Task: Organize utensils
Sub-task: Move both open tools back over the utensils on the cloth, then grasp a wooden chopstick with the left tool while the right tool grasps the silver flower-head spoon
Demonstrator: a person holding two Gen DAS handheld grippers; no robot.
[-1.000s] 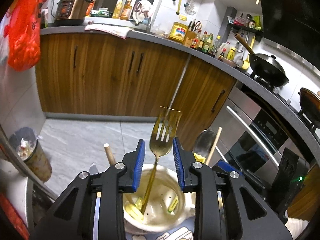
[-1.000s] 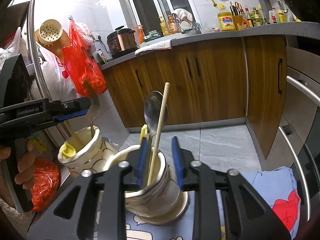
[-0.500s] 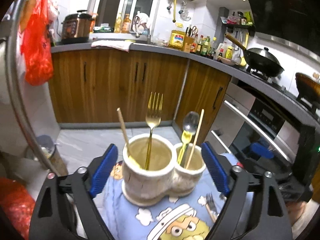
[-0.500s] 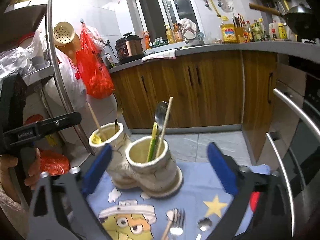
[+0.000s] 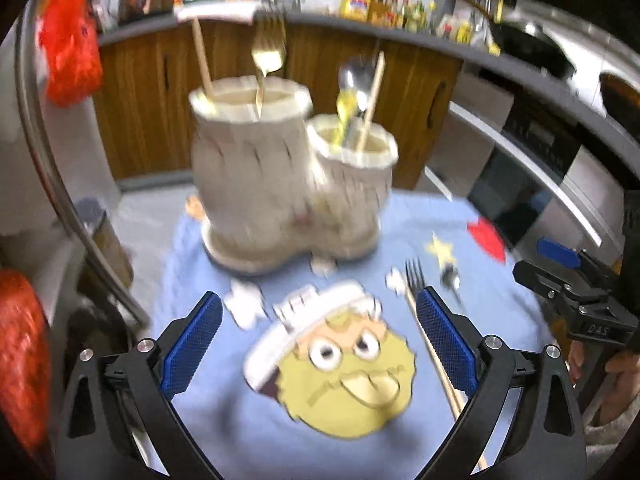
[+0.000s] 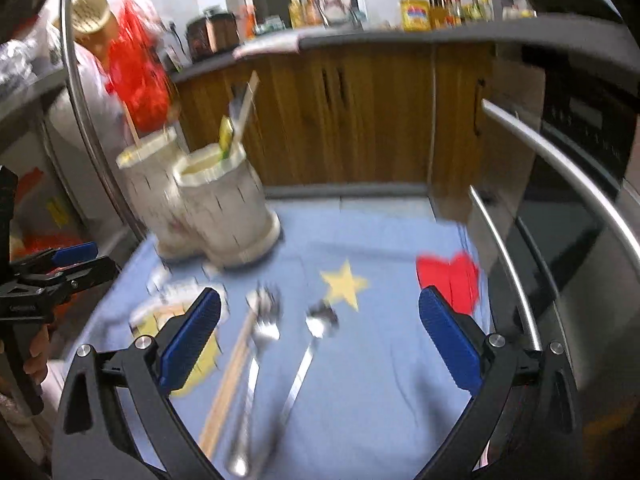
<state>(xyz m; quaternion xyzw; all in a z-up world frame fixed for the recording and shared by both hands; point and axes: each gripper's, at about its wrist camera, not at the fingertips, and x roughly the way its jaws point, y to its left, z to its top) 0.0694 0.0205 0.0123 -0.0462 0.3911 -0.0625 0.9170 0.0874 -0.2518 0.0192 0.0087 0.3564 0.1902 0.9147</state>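
Observation:
A cream double utensil holder (image 5: 288, 184) stands at the far end of the blue cartoon cloth (image 5: 248, 432). Its taller cup holds a gold fork (image 5: 268, 52) and a chopstick (image 5: 202, 58); the shorter cup holds a spoon (image 5: 352, 76), a chopstick and a yellow utensil. The holder also shows in the right wrist view (image 6: 208, 204). A silver fork (image 6: 256, 360), a spoon (image 6: 312, 344) and a chopstick (image 6: 230, 380) lie loose on the cloth. My left gripper (image 5: 320, 340) is open and empty above the cloth. My right gripper (image 6: 320, 336) is open and empty above the loose utensils.
Wooden cabinets (image 6: 360, 112) and a cluttered counter run behind. An oven with a steel handle (image 6: 560, 168) is on the right. A red bag (image 5: 68, 36) hangs at the left beside a curved steel bar (image 5: 52, 168).
Both grippers opened, let go of the fork and the utensils in the holder, and pulled back. They now sit lower, over the cloth. The view is motion-blurred.

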